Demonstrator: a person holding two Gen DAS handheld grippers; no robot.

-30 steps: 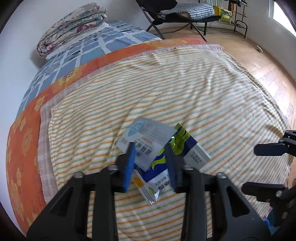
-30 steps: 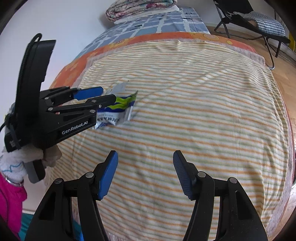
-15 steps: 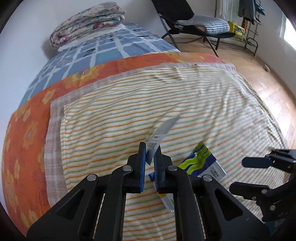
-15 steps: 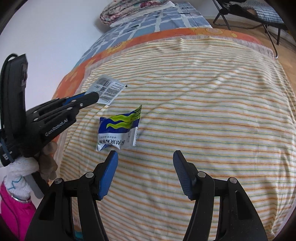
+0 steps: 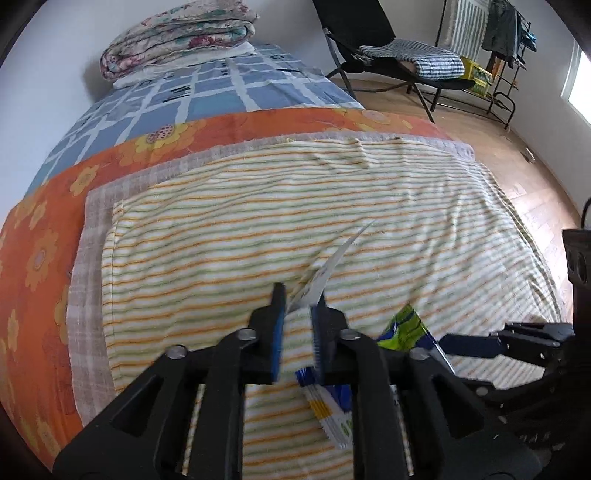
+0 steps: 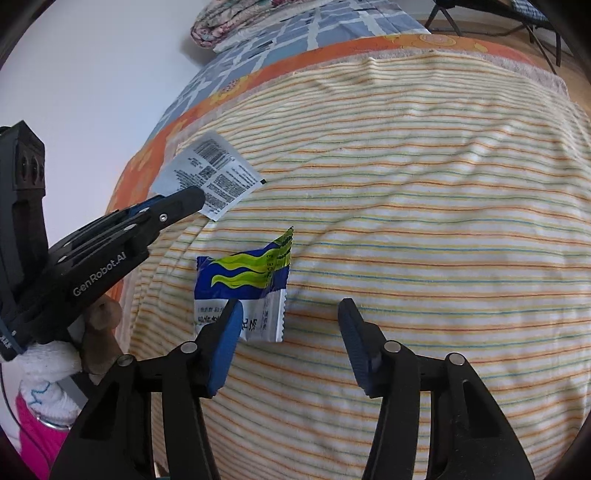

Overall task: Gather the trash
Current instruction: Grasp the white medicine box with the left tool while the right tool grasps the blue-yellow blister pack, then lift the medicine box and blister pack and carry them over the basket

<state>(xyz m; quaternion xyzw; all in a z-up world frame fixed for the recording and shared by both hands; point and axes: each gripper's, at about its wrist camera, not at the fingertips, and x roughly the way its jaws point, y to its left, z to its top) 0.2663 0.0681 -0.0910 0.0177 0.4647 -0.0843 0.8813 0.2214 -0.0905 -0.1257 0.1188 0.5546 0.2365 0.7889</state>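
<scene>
A silver packet with a barcode hangs in the air at the tips of my left gripper. In the left wrist view the silver packet is edge-on between the jaws of the left gripper. The jaws are opening, and a gap shows beside the left pad. A blue, green and white sachet lies flat on the striped blanket. My right gripper hovers over it with its jaws closing, the left fingertip over the sachet's lower edge and the pads clear of it. The left wrist view also shows the sachet and the right gripper.
The bed runs back to a folded quilt by the wall. A folding chair and a drying rack stand on the wooden floor to the right. A person's gloved hand holds the left gripper at the bed's left edge.
My left gripper shut on the silver packet, lifted it off the sachet and carried it left, then its jaws parted. The right gripper moved in over the sachet and narrowed.
</scene>
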